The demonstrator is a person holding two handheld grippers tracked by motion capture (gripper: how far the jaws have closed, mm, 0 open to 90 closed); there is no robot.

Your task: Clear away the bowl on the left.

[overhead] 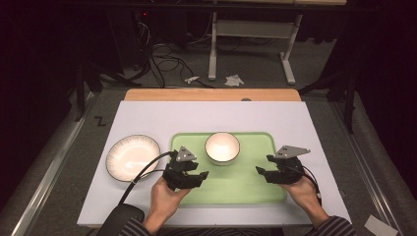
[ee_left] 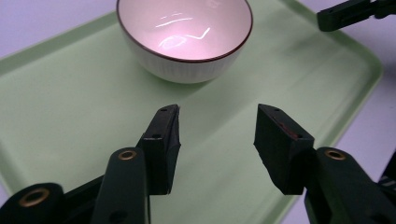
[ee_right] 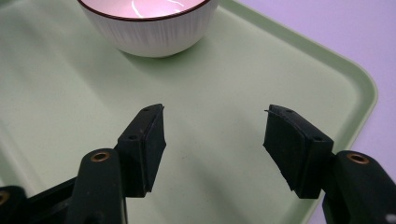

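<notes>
Bowl (overhead: 223,147) on green tray (overhead: 255,189), at far middle; left tongs (overhead: 199,175) and right tongs (overhead: 261,171) near tray's front, both apart, empty. Left gripper view: bowl (ee_left: 185,37) beyond spread jaws, over tray (ee_left: 70,107). Right gripper view: bowl (ee_right: 148,28) ahead, jaws apart above tray (ee_right: 210,93).

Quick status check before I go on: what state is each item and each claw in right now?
Bowl: upright, empty, on the tray.
Green tray: flat on the white mat, holding just the bowl.
Plate: empty, on the white mat, left of the tray.
Left claw: open, holding nothing, over the tray near the bowl.
Right claw: open, holding nothing, over the tray's right part.
</notes>
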